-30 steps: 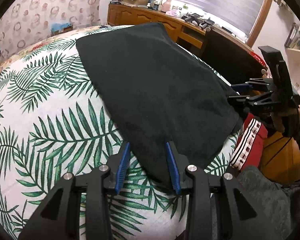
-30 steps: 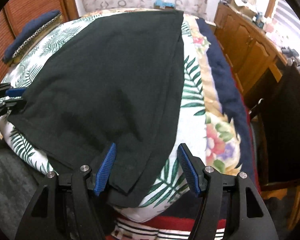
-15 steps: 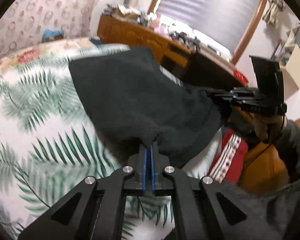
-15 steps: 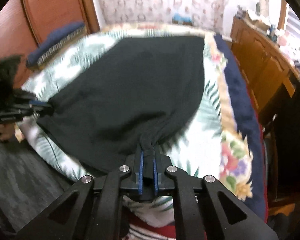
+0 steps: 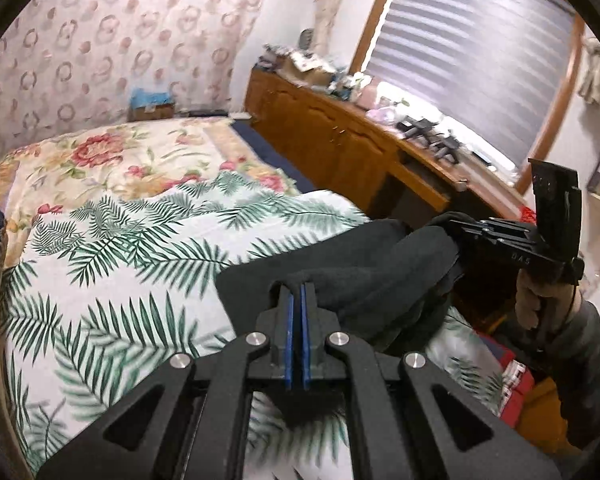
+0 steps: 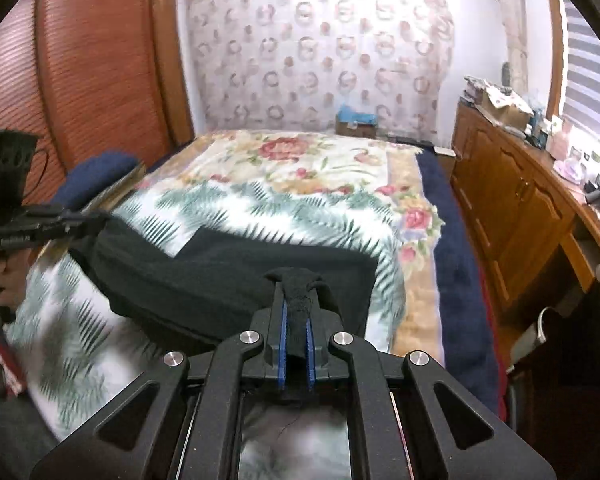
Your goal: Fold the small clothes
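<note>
**Now both grippers pinch the dark garment above the bed**

Here the left gripper (image 5: 296, 292) is closed tight on an edge of the black garment (image 5: 364, 280), its blue pads pressed together with only a thin layer of cloth between them. The right gripper (image 6: 296, 312) is likewise clamped on the garment (image 6: 220, 280); a bunched wad of dark fabric sticks up between its blue pads and past the fingertips.

From the left wrist view, the right gripper (image 5: 456, 232) shows at the right, carried by a hand (image 5: 540, 300) with a dark sleeve below it, and the cloth runs in a sagging band from one gripper across to the other. From the right wrist view, the left gripper (image 6: 96, 220) comes in from the left edge, holding the far corner of the same cloth.

The garment hangs and drapes over the near end of the bed (image 5: 120, 248), partly raised off the palm-leaf sheet (image 6: 260, 208), with its far edge folded into a straight dark line across the leaves. Beyond the leaf print lies a floral blanket (image 6: 292, 152). A wooden dresser (image 6: 512, 200) crowded with small items stands along the bed's right side, beneath a window blind (image 5: 472, 64).
</note>
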